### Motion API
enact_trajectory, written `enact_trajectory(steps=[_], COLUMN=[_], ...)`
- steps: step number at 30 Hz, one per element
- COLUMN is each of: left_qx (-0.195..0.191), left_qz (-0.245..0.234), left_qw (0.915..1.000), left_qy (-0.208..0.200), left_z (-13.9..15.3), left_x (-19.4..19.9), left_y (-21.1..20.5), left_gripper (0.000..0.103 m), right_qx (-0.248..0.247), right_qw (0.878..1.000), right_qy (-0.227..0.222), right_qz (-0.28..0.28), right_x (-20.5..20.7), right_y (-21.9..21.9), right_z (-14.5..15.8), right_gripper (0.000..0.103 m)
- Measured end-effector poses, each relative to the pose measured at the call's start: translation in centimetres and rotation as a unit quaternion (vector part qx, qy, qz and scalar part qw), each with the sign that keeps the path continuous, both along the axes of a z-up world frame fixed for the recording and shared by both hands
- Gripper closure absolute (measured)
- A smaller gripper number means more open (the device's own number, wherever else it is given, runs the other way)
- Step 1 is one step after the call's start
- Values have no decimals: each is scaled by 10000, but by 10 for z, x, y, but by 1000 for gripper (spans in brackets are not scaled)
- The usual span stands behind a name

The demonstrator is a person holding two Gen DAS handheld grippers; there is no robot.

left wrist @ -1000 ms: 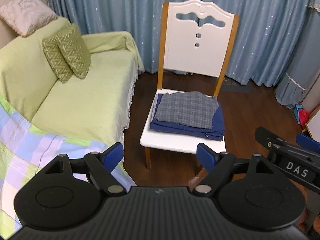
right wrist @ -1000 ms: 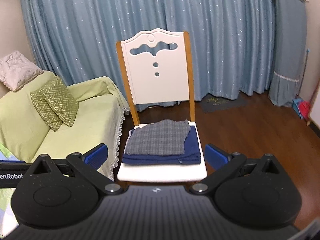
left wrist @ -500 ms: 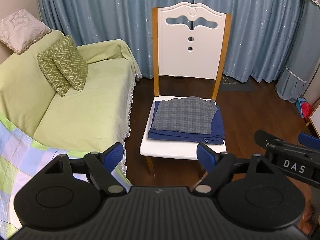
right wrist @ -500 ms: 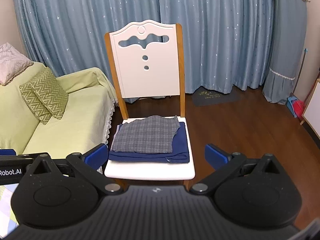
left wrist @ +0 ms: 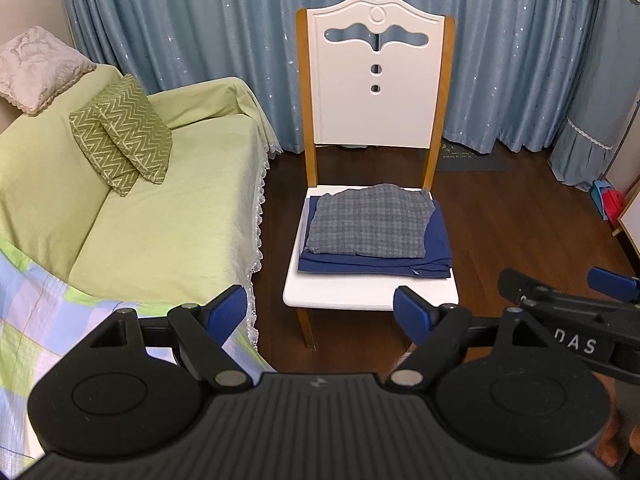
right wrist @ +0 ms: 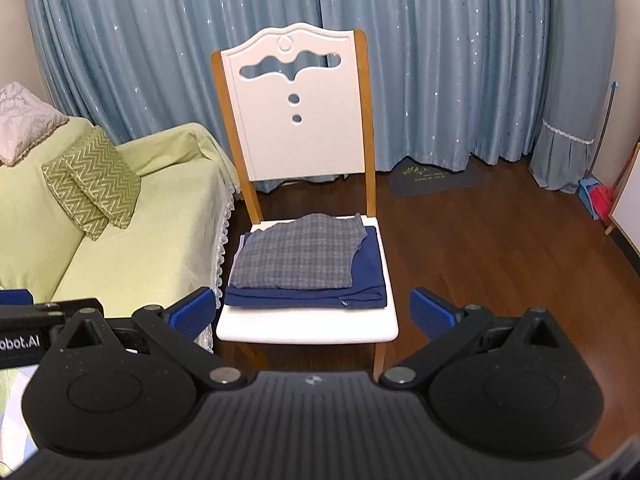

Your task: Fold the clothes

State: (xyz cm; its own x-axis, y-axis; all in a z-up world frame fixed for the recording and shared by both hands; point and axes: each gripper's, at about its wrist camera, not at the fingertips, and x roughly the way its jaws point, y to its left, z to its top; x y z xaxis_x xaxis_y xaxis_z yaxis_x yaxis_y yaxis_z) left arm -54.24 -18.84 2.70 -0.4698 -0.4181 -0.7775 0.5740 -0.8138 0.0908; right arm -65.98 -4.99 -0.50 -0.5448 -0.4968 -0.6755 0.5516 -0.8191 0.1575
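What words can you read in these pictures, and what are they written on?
"DAS" is on the right gripper, on its black side bar, seen in the left wrist view.
"obot.AI" is on the left gripper's black side bar, cut off by the picture's edge in the right wrist view.
The dark floor mat by the curtain has pale writing, too small to read.

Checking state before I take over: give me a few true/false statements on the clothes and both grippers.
1. The grey checked folded garment lies on top of the navy blue folded garment. True.
2. Both garments sit on the green sofa. False: they sit on the white wooden chair.
3. The left gripper is open and empty. True.
4. The right gripper holds the grey garment. False: it is open and empty.
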Motion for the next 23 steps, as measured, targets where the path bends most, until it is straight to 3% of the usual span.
enact_trajectory(steps=[18, 23], left_qx=[219, -133], left_qz=[284, 290], left_qw=[9993, 9991], left_qy=[117, 285], left_z=[5, 11], left_x=[-82, -106], left_y=[-39, -38], left_gripper=[16, 16], right_qx=[343, 395], right_qw=[9990, 9982], right_qy=[-45, -94], right_qz=[298, 431], right_x=[-84, -103], right_y=[-35, -41], right_z=[-5, -1], right_gripper=[1, 1])
